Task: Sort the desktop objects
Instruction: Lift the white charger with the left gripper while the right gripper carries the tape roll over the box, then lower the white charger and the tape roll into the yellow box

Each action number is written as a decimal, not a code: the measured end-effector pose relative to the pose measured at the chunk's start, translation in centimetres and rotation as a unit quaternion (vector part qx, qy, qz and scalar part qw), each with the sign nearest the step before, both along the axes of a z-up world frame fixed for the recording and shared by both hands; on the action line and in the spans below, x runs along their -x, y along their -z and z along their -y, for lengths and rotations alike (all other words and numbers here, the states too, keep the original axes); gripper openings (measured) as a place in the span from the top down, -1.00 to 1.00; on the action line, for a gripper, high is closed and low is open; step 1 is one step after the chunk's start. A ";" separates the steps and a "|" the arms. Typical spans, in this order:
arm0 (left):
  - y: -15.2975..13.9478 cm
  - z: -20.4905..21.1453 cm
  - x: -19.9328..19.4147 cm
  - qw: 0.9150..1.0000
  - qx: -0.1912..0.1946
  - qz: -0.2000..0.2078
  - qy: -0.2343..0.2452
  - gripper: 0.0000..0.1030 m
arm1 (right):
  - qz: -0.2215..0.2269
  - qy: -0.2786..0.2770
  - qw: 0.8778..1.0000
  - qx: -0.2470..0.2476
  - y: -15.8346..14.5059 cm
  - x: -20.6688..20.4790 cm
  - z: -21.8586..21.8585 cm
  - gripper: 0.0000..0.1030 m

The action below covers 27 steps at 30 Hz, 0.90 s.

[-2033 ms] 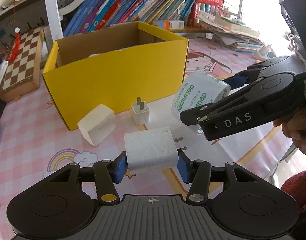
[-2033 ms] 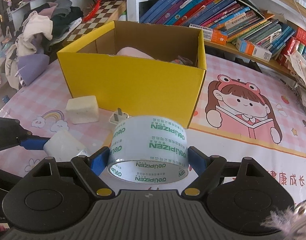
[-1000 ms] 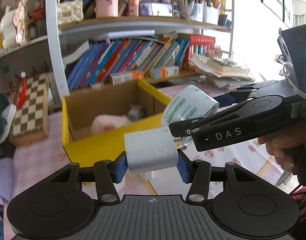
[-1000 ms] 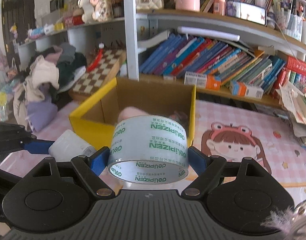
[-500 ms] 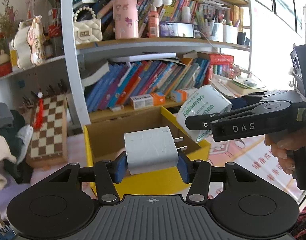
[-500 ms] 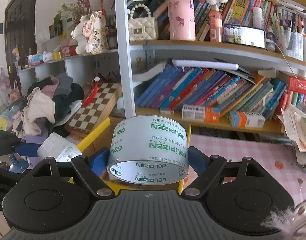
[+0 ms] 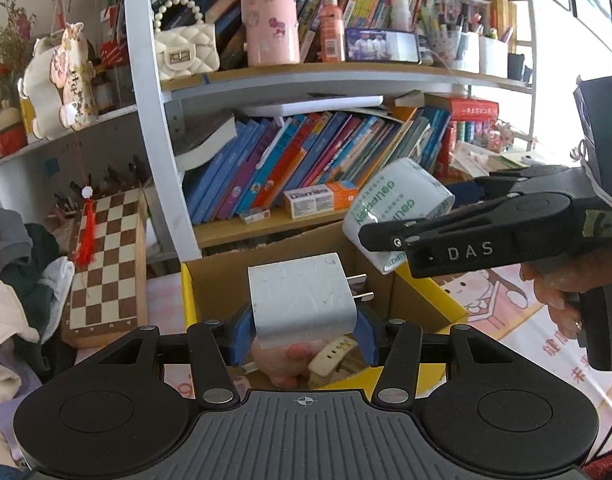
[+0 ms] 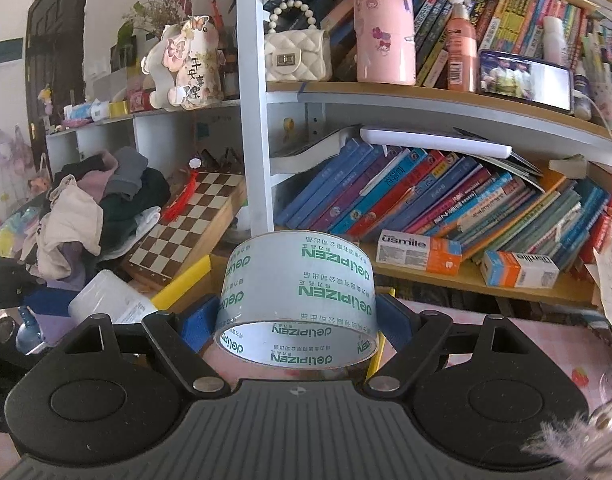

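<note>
The left gripper [image 7: 301,334] pinches a white charger [image 7: 301,300] just above the open yellow box [image 7: 430,296] – its prongs point right. The right gripper [image 8: 293,330] clamps a tape roll [image 8: 295,300], held over the right side of the box.

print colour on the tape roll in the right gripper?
Green lettering on the clear tape roll, clearest in the right wrist view.
</note>
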State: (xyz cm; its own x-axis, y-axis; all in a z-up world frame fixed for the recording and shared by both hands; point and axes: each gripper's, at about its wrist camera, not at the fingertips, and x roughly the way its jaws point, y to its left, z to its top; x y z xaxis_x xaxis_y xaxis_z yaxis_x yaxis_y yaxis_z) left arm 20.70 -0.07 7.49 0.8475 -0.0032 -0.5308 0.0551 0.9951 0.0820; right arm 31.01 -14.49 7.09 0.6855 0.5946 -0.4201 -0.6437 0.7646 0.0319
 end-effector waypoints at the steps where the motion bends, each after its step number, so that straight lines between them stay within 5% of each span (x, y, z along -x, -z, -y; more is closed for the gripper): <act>1: 0.1 0.0 -0.4 1.000 0.000 -0.002 -0.002 0.02 | 0.001 -0.002 1.000 0.001 0.0 -0.5 -0.2 -0.61; 27: 4.3 2.5 -7.5 0.995 -0.032 -0.089 -0.004 0.02 | -0.026 -0.125 0.988 0.088 5.2 -9.6 -7.5 -0.61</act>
